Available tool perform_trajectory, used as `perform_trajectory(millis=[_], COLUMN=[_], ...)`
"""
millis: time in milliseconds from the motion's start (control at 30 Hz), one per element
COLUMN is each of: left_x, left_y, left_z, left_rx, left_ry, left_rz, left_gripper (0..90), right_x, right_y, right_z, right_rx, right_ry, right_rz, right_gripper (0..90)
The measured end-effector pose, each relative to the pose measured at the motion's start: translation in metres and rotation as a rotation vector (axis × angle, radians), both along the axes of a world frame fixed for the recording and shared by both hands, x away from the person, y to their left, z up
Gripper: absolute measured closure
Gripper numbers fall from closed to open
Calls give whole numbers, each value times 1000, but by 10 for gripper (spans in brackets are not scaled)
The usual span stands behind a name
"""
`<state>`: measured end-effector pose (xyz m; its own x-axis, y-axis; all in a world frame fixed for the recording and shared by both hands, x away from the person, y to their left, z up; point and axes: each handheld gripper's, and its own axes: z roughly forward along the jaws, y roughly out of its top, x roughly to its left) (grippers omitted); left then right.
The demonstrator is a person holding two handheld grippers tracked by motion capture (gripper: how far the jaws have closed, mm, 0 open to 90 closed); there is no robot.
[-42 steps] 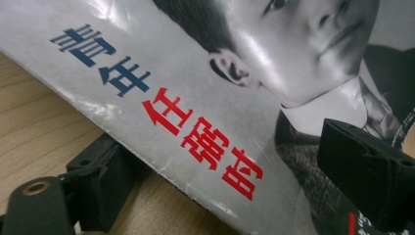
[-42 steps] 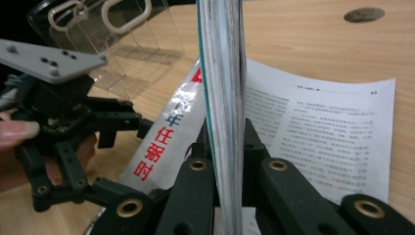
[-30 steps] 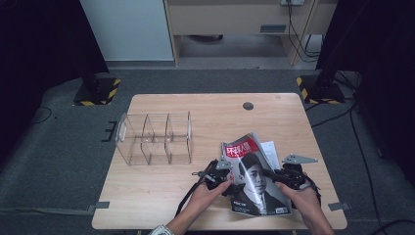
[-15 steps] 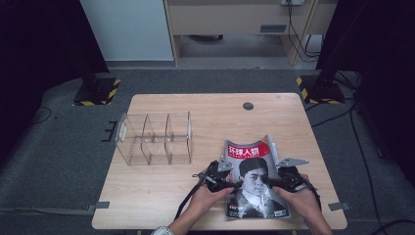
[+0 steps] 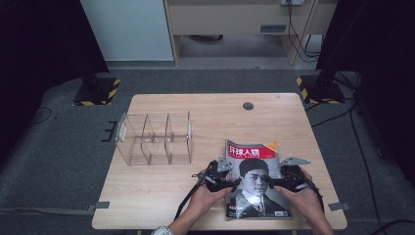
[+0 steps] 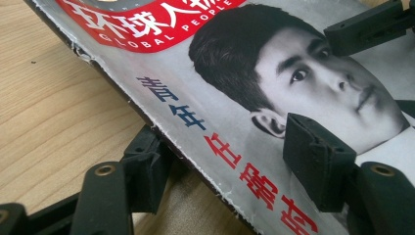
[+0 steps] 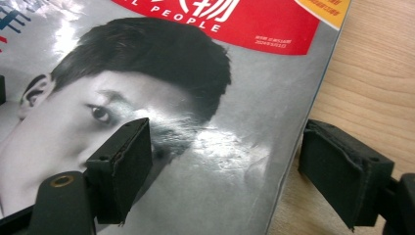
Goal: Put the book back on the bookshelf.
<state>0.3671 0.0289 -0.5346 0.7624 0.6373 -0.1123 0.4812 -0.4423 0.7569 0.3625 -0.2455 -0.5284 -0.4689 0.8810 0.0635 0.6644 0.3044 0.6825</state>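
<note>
Table evenly lit, surroundings dark; glare on magazine cover.

Magazine foot hidden by hands

wooden table: magazine, clear organizer

A light wooden surface stands on grey carpet, with a small dark round port set into its far edge, well beyond the tongs. Farther off past the tongs, a pale blue-white panel and a beige cabinet line the back of the room, cables hanging by the cabinet's right side. To either side and beyond the tongs, dark stands rest on bases taped in yellow and black stripes, black curtains close both flanks, and even overhead light falls on the wood.
</note>
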Motion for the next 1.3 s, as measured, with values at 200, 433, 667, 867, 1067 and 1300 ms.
perform_trajectory(millis=[200, 433, 667, 867, 1067, 1300], left_x=[5, 19, 36, 51, 61, 70], left_y=[2, -4, -7, -12, -19, -27], left_z=[2, 11, 21, 35, 49, 52], left_rx=[-12, 6, -5, 11, 9, 26], left_ry=[30, 18, 21, 15, -3, 13], left_rz=[10, 3, 8, -1, -5, -19], left_gripper=[429, 493, 580, 635, 639, 597], right_x=[-1, -2, -3, -2, -2, -2], right_y=[-2, -1, -2, -3, -4, -3], right_z=[-1, -2, -2, -2, -3, -3], right_rx=[12, 16, 24, 32, 34, 41], right_ry=[-6, -25, -32, -38, -46, -51], right_rz=[-10, -9, -2, 8, 22, 23], right_gripper=[245, 293, 327, 358, 382, 402])
